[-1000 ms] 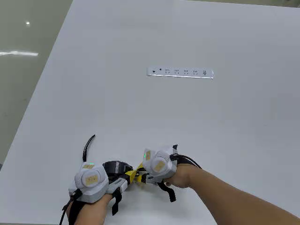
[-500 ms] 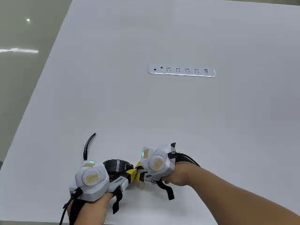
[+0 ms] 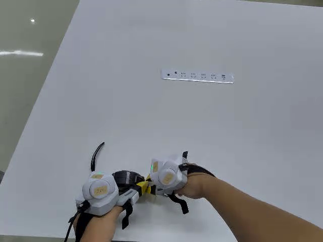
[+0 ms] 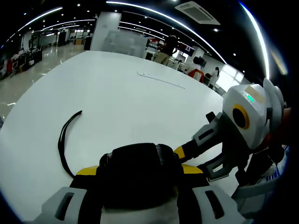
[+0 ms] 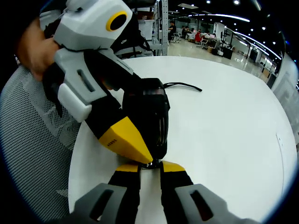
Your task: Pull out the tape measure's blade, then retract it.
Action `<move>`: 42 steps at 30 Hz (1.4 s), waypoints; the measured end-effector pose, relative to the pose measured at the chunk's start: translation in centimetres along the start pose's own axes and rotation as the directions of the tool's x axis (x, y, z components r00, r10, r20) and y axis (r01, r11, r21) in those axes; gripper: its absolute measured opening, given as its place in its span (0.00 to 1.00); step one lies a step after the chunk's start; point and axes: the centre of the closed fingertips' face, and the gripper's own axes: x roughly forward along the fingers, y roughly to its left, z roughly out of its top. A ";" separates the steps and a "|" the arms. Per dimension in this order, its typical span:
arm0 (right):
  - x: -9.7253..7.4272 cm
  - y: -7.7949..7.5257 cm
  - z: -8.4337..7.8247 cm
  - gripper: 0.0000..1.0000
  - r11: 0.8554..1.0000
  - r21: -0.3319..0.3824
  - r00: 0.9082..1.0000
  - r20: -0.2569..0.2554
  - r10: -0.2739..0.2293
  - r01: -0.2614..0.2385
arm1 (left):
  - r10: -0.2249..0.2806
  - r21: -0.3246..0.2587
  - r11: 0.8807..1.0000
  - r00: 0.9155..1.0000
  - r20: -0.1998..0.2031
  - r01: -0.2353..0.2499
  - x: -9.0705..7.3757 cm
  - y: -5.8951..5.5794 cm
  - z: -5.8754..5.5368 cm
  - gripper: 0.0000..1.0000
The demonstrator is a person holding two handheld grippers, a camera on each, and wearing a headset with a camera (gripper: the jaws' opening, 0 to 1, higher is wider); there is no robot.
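Observation:
The black tape measure (image 3: 127, 178) sits near the table's front edge, and my left gripper (image 3: 132, 191) is shut on its body. In the left gripper view the case (image 4: 140, 172) fills the space between the yellow-tipped jaws. My right gripper (image 3: 146, 185) points left at the case from the right side. In the right gripper view its jaws stand almost together at the case's lower front corner (image 5: 150, 126), shut on the small metal blade tip (image 5: 149, 164). No length of blade shows. The case's black wrist strap (image 3: 95, 156) curls on the table to the left.
A white power strip (image 3: 197, 76) lies across the middle of the white table (image 3: 151, 111). The table's left edge (image 3: 45, 101) drops to a shiny floor. A grey mesh chair back (image 5: 37, 154) stands close behind the front edge.
My right gripper has edged slightly left, closer to the tape measure. The left gripper and the case have hardly moved; the camera has shifted a little.

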 end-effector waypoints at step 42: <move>-12.9 0.7 -6.8 0.41 0.896 0.335 0.927 0.131 -0.350 0.291 | -0.312 0.239 0.930 0.942 0.120 0.278 -6.0 1.1 4.3 1.00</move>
